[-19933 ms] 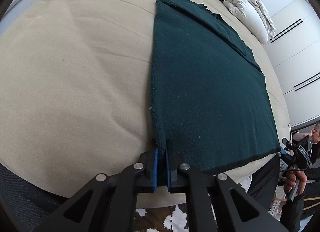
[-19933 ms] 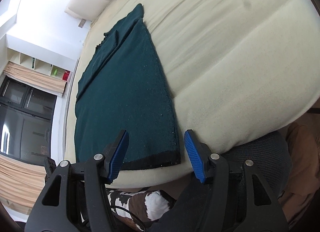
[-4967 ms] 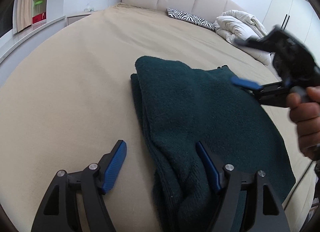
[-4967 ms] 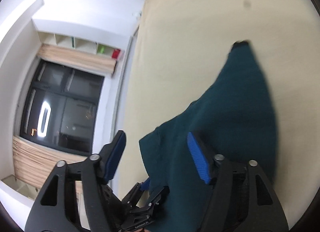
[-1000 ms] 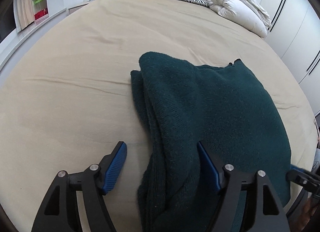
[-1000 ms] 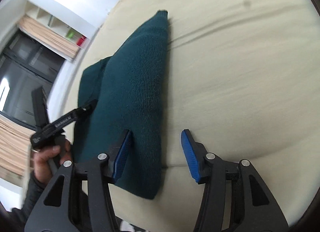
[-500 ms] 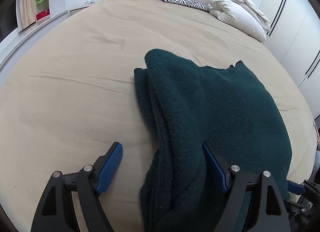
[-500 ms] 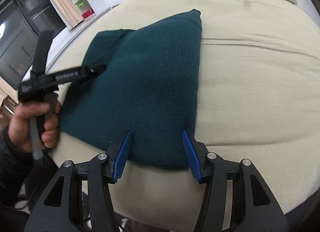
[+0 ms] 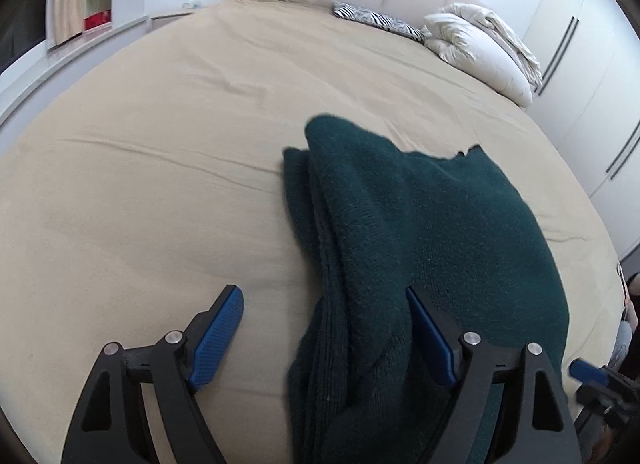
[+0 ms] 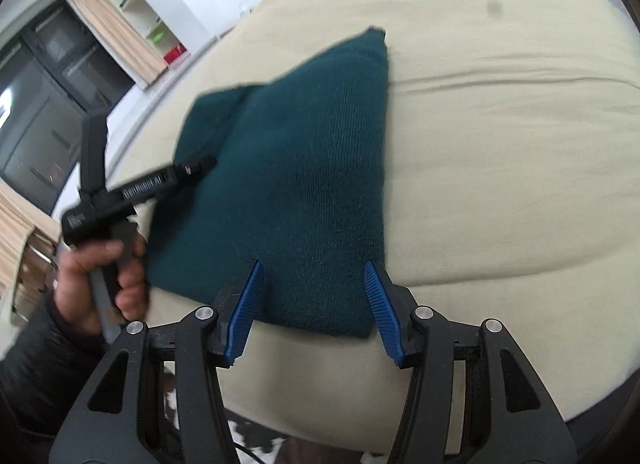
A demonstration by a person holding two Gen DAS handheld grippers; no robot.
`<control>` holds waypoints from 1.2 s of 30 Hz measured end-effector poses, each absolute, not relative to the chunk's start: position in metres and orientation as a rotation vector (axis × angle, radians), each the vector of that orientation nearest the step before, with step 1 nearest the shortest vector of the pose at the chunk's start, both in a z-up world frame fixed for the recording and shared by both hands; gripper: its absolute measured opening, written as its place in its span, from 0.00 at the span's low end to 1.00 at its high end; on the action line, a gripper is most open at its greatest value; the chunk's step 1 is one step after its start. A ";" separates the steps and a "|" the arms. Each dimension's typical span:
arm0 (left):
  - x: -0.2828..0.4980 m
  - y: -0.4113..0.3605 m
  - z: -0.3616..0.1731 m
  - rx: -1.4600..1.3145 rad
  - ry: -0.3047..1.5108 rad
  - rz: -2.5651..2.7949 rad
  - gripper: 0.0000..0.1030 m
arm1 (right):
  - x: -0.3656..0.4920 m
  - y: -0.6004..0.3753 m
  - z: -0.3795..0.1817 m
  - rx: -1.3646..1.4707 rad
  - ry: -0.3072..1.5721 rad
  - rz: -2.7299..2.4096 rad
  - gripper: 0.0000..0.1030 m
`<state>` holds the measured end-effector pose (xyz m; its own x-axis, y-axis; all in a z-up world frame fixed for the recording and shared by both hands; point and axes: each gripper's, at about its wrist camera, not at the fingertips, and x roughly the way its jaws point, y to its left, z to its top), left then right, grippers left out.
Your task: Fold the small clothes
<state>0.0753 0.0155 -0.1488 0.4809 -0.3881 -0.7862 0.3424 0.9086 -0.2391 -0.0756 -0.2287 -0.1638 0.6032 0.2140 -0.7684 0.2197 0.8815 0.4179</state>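
The dark green knitted garment [image 9: 420,248] lies folded into a compact, thick stack on the beige bed [image 9: 160,144], near the bed's front edge. Compared with the flat, single-layer spread of twenty seconds ago, it now shows several stacked layers along its left side. The left gripper [image 9: 324,328] is wide open and grips nothing; its jaws straddle the layered edge. The right gripper [image 10: 316,304] is likewise open and empty at the near right corner, where one second ago it sat partly off the cloth. Judgement: the fold is essentially complete; remaining work is squaring the edges. A white duvet [image 9: 480,52] and zebra pillow [image 9: 376,18] lie at the headboard.
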 end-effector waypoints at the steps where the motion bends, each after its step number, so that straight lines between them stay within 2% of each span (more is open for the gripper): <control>1: 0.071 0.018 -0.141 -0.055 0.950 -0.432 0.80 | -0.077 -0.232 -0.157 0.521 0.906 -0.006 0.50; 5: 0.061 0.017 -0.098 -0.029 0.811 -0.404 0.80 | -0.072 -0.236 -0.127 0.491 0.786 0.000 0.50; 9: 0.074 -0.003 -0.078 -0.018 0.780 -0.436 0.80 | -0.038 -0.236 -0.123 0.436 0.767 -0.012 0.50; 14: 0.098 -0.042 -0.107 0.065 0.863 -0.449 0.79 | 0.006 -0.240 -0.142 0.442 0.792 -0.029 0.50; 16: 0.107 -0.052 -0.130 0.106 0.928 -0.423 0.79 | 0.026 -0.240 -0.160 0.373 0.872 -0.089 0.50; 20: 0.117 -0.045 -0.156 0.041 0.980 -0.414 0.85 | 0.028 -0.237 -0.176 0.365 0.863 -0.134 0.73; 22: 0.120 -0.044 -0.159 0.030 0.994 -0.409 0.90 | 0.025 -0.242 -0.183 0.424 0.872 -0.133 0.76; 25: 0.122 -0.040 -0.158 0.005 0.994 -0.420 0.89 | 0.020 -0.253 -0.186 0.533 0.868 -0.113 0.76; 28: 0.116 -0.029 -0.147 -0.019 0.973 -0.409 0.85 | 0.009 -0.250 -0.165 0.493 0.804 -0.142 0.76; 32: 0.096 -0.007 -0.113 -0.059 0.871 -0.413 0.85 | -0.025 -0.244 -0.117 0.424 0.650 -0.169 0.76; 35: 0.076 0.008 -0.078 -0.056 0.749 -0.396 0.87 | -0.054 -0.237 -0.076 0.338 0.532 -0.206 0.76; 36: 0.068 0.013 -0.065 -0.049 0.699 -0.382 0.91 | -0.060 -0.236 -0.064 0.316 0.495 -0.219 0.76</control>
